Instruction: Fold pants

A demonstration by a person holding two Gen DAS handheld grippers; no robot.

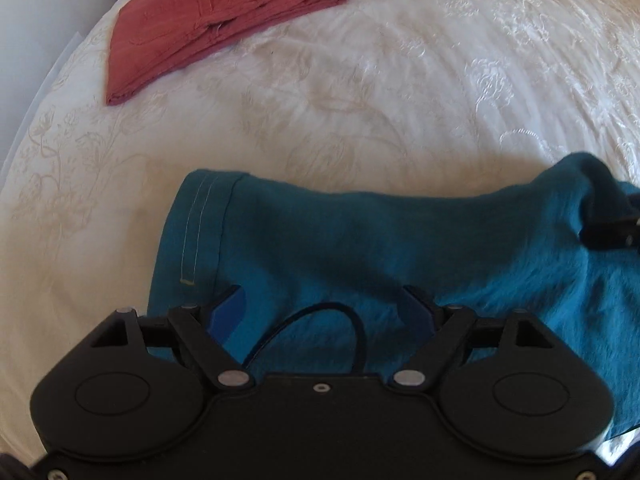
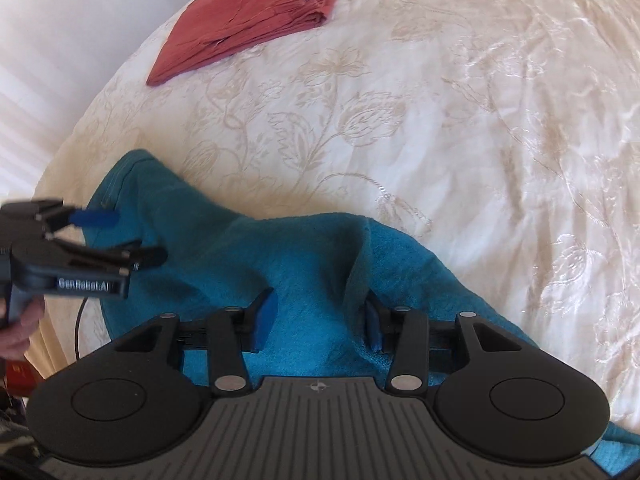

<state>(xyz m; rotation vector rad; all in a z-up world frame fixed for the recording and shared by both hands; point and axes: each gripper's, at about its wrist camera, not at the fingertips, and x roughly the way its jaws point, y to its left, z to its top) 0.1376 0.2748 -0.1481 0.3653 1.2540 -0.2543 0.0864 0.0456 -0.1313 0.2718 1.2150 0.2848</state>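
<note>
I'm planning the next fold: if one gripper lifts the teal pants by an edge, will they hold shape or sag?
The teal fabric pants would probably sag: they already ridge and drape limply on the white embroidered bedspread. Likely light, since the cloth looks thin. The open right gripper straddles a raised fold.

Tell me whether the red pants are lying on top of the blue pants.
No. The red pants lie folded far up the bedspread, apart from the blue pants.

Bright, soft daylight with glare on the white bedspread (image 1: 400, 80); heavy fisheye bending at edges, nearby parts slightly blurred.
</note>
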